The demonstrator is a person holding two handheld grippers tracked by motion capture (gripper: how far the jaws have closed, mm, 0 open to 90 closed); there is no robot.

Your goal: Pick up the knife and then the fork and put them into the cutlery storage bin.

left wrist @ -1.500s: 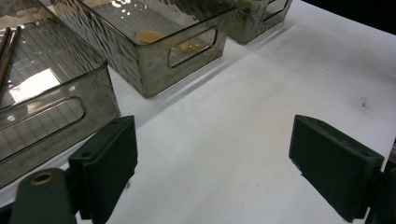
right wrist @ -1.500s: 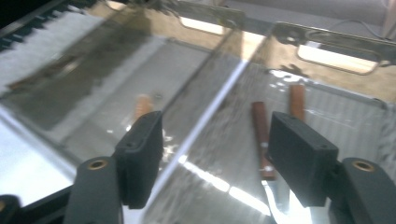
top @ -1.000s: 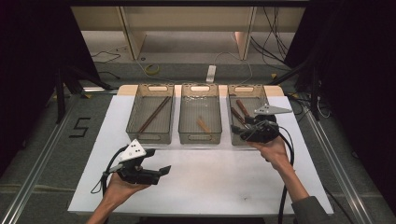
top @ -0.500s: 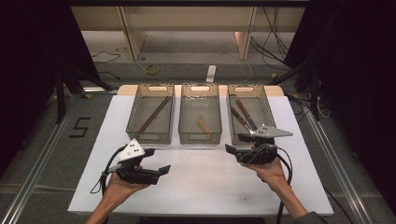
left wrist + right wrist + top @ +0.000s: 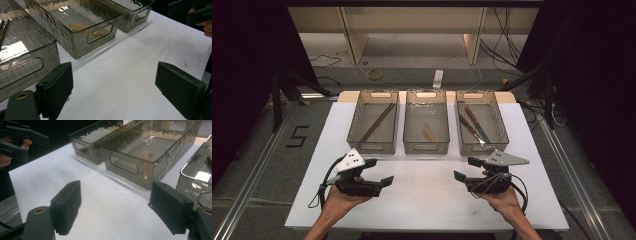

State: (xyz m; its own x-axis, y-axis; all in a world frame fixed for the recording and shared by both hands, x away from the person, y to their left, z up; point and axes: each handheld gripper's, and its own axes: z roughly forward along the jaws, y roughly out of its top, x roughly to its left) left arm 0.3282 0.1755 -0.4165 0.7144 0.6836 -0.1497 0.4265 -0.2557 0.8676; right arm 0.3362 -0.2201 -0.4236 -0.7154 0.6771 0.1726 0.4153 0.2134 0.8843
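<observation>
3 bins [image 5: 426,148], both grippers empty

Left gripper [image 5: 113,93] with its two black jaws spread wide above the white tabletop [image 5: 135,62], nothing between them. Beyond stood three smoky translucent plastic bins with cut-out handles: the nearest bin [image 5: 27,67] at left, the middle bin [image 5: 82,37] containing a tan object, blurred, and the farthest bin [image 5: 136,15] behind.
</observation>
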